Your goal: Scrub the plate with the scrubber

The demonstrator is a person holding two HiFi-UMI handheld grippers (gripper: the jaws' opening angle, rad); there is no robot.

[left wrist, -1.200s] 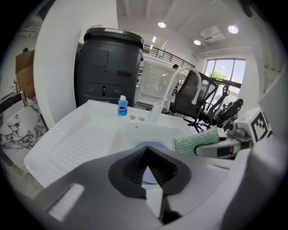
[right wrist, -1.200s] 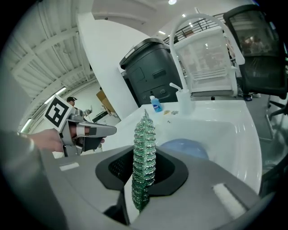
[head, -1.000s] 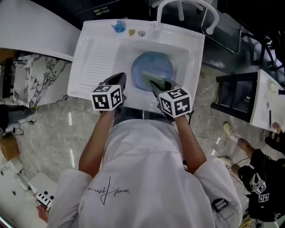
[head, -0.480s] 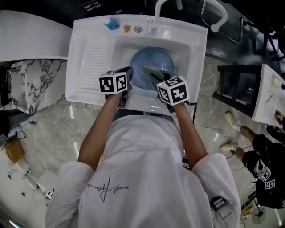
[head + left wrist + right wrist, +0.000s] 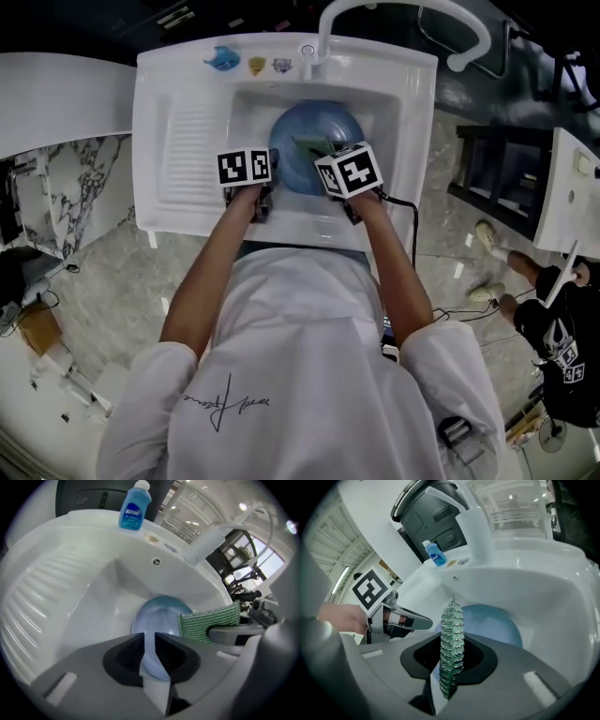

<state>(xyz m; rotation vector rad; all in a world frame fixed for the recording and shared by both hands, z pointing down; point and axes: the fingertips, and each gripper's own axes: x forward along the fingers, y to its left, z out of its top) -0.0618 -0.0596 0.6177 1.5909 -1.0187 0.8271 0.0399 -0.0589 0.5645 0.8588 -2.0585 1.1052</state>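
Plate (image 5: 298, 120) (image 5: 159, 618) (image 5: 494, 620), pale blue and round, lies in the white basin of a sink (image 5: 187, 122) (image 5: 47, 597) (image 5: 543, 573), tipped up at its near edge, where the left tongs (image 5: 269, 183) (image 5: 149, 653) are clamped on its rim with only the plate's thickness between the two dark pads. Just right of that grip, the right tongs (image 5: 321, 155) (image 5: 450, 667) are closed on a green scrubber (image 5: 314, 145) (image 5: 208, 620) (image 5: 451, 644), pinched edge-on and standing up between the jaws. Seen from the head camera, the scrubber sits over the plate's middle and right part; whether it presses on the surface cannot be told. The right gripper view shows the left tongs (image 5: 412, 620) reaching in from the left, the person's hand (image 5: 340, 618) behind them beneath the cube with the square marker. A ribbed drainboard (image 5: 192, 131) (image 5: 33, 597) fills the sink's left side, and a white arched faucet (image 5: 403, 14) rises over its back edge. On that back ledge stands a blue bottle (image 5: 135, 510) (image 5: 436, 555) with a white cap, well apart from the plate.
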